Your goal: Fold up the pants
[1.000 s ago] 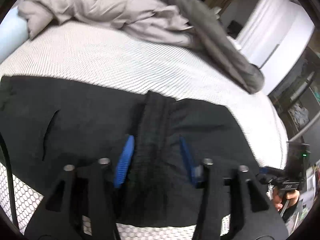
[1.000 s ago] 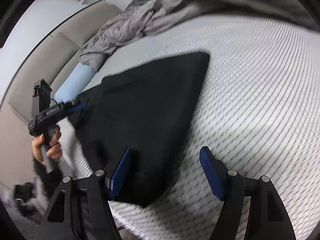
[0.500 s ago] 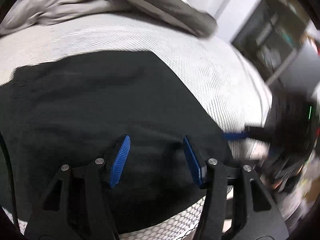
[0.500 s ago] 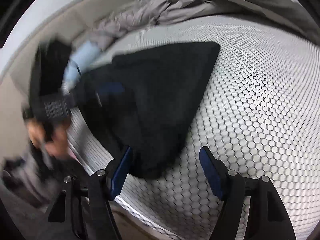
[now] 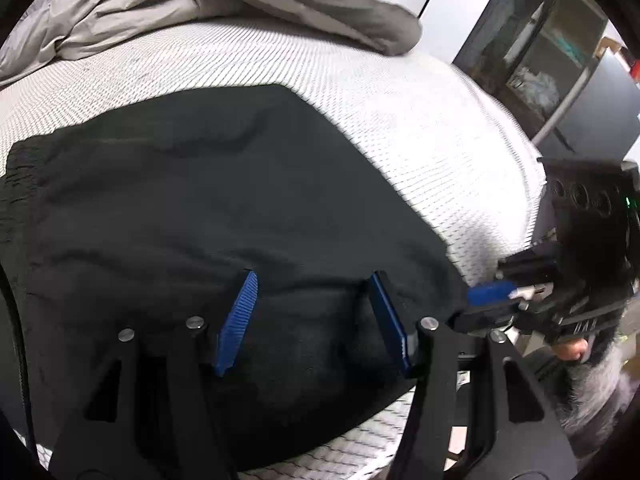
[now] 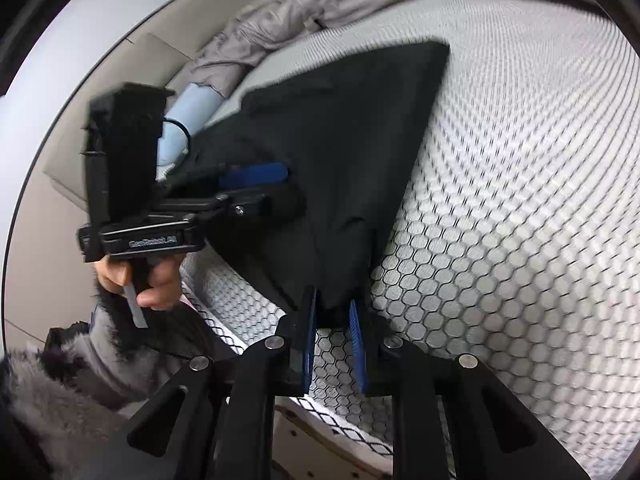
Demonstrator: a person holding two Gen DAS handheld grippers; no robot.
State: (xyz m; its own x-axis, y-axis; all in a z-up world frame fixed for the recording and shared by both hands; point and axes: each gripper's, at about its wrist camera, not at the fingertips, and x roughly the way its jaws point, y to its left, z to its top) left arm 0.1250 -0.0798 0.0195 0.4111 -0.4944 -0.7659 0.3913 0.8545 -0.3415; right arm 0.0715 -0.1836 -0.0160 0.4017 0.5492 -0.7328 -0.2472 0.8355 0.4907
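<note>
Black pants (image 5: 208, 208) lie folded flat on a white honeycomb-patterned mattress (image 5: 400, 112). My left gripper (image 5: 312, 284) is open and sits low over the pants near the front edge, its blue pads apart. My right gripper (image 6: 332, 304) is shut on the near corner of the pants (image 6: 340, 184) at the mattress edge. The right gripper also shows in the left wrist view (image 5: 490, 292), at the pants' right corner. The left gripper shows in the right wrist view (image 6: 256, 172), over the pants' left part.
A crumpled grey duvet (image 5: 192, 8) lies along the far side of the bed. A light blue pillow (image 6: 188, 116) lies by the beige headboard (image 6: 100, 112). A dark shelf unit (image 5: 540, 40) stands past the bed's right side. The mattress edge (image 6: 240, 312) is close to both grippers.
My right gripper has closed on the pants' near corner; it was open before. My left gripper has shifted right along the pants toward the front edge and stays open.
</note>
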